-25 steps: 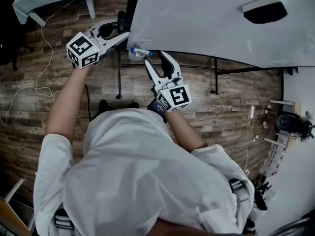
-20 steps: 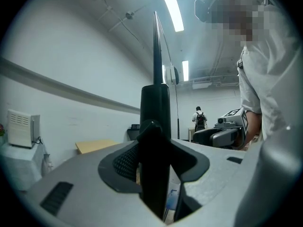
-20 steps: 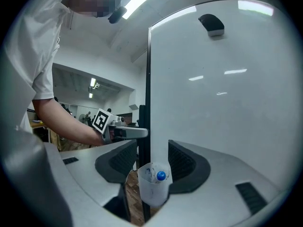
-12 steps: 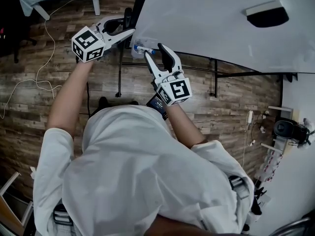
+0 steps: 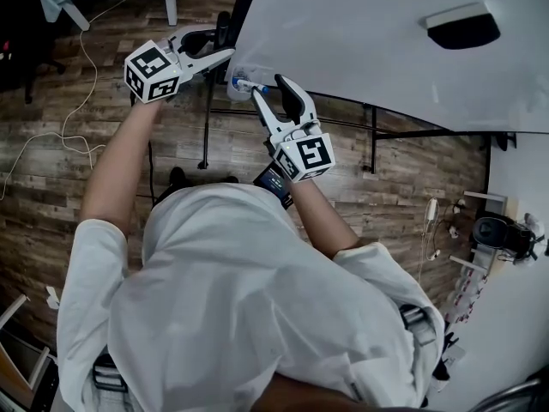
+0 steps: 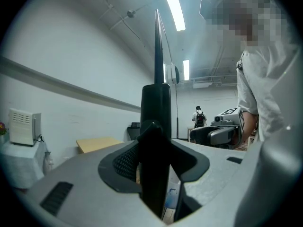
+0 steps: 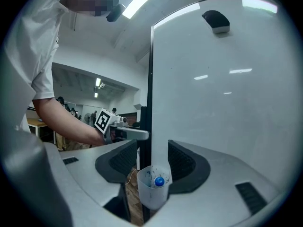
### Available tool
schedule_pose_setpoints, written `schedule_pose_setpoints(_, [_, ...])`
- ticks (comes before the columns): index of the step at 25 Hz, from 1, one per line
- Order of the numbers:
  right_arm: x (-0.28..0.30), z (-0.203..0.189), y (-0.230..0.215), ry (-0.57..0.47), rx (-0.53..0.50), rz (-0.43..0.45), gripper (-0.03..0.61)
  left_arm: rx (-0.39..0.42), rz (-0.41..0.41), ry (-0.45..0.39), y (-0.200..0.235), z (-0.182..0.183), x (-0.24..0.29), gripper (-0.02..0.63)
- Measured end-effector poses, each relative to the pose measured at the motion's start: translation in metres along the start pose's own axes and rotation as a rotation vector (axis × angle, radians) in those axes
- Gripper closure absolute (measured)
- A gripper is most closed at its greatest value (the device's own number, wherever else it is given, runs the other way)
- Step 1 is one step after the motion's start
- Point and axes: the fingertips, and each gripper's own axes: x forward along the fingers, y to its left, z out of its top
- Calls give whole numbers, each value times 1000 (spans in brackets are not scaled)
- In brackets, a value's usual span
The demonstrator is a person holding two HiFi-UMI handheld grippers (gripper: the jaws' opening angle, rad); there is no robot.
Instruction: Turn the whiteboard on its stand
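Left hand-held gripper (image 5: 221, 43) is clamped on the black side edge of the whiteboard (image 5: 360, 41); the right hand-held gripper (image 5: 273, 93) is released, its jaws loosely around that edge and the marker cup (image 7: 153, 186). The whiteboard stands on its stand (image 5: 375, 136), before the person. The turn seems hardly begun. The gripped edge is upright; the board's length runs to the person's right, white face toward them.
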Motion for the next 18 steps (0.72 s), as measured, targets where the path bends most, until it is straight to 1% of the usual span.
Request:
schedule_pose_setpoints(9, [7, 3, -10, -11, 5, -3, 377, 4, -2, 7, 3, 2, 1, 425])
schedule_pose_setpoints(18, [10, 6, 0, -14, 8, 9, 379, 12, -26, 20, -3, 2, -4, 424])
